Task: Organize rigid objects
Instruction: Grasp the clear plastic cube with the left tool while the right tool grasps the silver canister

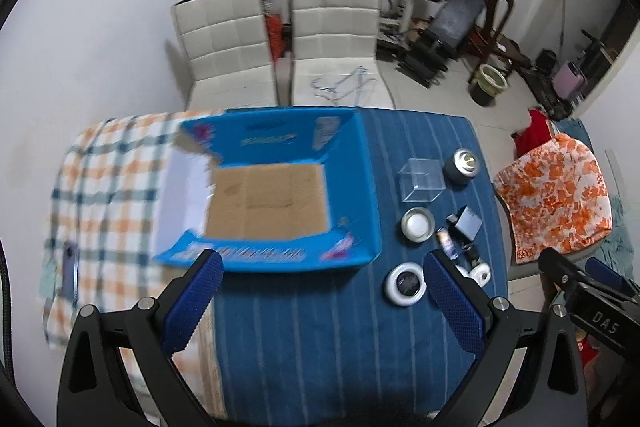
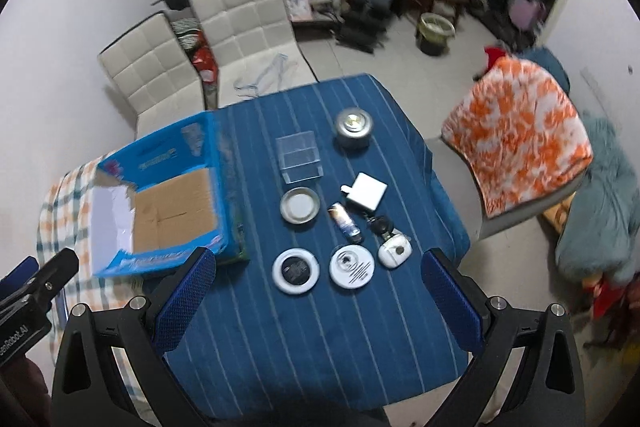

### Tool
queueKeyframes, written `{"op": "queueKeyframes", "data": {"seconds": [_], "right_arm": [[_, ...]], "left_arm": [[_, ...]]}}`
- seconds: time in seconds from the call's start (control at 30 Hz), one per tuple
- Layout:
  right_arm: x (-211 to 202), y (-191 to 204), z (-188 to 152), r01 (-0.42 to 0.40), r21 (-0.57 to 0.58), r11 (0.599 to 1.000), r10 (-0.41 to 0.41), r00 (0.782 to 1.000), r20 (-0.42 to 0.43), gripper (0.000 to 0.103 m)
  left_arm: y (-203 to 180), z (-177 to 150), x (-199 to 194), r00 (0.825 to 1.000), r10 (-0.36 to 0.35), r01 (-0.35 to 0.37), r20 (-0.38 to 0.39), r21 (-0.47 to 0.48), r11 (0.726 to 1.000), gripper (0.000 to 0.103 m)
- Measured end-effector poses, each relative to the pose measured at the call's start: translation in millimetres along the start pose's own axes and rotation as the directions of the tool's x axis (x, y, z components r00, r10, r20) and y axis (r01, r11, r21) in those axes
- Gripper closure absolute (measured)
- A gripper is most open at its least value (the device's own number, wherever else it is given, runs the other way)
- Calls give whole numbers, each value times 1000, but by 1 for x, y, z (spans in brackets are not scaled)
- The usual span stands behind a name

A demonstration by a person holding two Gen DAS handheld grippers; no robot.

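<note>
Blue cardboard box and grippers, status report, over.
Left gripper open, empty. Right gripper open, empty. Blue cardboard box open, nothing inside; clear plastic box on cloth beside it. Path unobstructed.

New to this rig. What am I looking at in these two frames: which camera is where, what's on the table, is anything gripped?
No robot arm here: a person holds a two-finger gripper in each hand, and each gripper carries a fisheye camera looking forward along its blue-padded fingers. One picture is from the left gripper, the other from the right gripper. Both are open and hold nothing.

They hover over a table with a blue striped cloth. On it sit an open blue cardboard box, apparently empty, and beside it loose items: a clear plastic box, a metal can, a small round tin, a white square adapter, a small cylinder, a white ring, a white disc, and a white oval case. Nothing has been boxed yet.
</note>
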State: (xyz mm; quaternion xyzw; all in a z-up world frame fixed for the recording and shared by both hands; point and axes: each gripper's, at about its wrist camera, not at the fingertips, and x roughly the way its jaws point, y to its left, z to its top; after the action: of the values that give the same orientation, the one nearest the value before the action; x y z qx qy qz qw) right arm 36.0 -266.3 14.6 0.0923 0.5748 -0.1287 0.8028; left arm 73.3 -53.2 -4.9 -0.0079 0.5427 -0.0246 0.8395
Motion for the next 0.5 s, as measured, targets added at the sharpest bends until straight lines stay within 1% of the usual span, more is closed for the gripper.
{"op": "queueKeyframes", "data": {"seconds": [0.07,0.1,0.17,0.2,0.27,0.33,0.4,0.47,0.5], "right_arm": [[29,-14,20,34,15,999,-34,999,-15,0],[46,-22,30,51,25,998,-50,998,-26,0],[78,-37,51,65,44,997,-63,997,-43,0],[98,-47,63,67,57,996,-64,997,-52,0],[134,-62,83,45,70,997,-41,998,-49,0],[172,-76,102,46,76,996,-39,996,-84,0],[202,-86,117,17,101,995,-6,994,-108,0],[227,-91,130,4,108,994,9,993,-119,0],[239,-93,137,4,106,994,9,993,-115,0]], "left_arm": [[-21,20,26,1000,-13,13,0,22,1000,0],[-30,28,41,1000,-17,17,-19,30,999,0],[-52,50,77,996,-53,56,-69,37,998,0],[-64,60,99,993,-64,68,-97,37,997,0],[-87,76,134,987,-69,77,-146,47,996,0],[-110,88,176,977,-63,77,-201,60,995,0],[-126,96,218,961,-55,75,-270,65,995,0],[-137,101,248,948,-56,77,-312,55,996,0],[-141,101,260,944,-46,68,-326,56,996,0]]}}
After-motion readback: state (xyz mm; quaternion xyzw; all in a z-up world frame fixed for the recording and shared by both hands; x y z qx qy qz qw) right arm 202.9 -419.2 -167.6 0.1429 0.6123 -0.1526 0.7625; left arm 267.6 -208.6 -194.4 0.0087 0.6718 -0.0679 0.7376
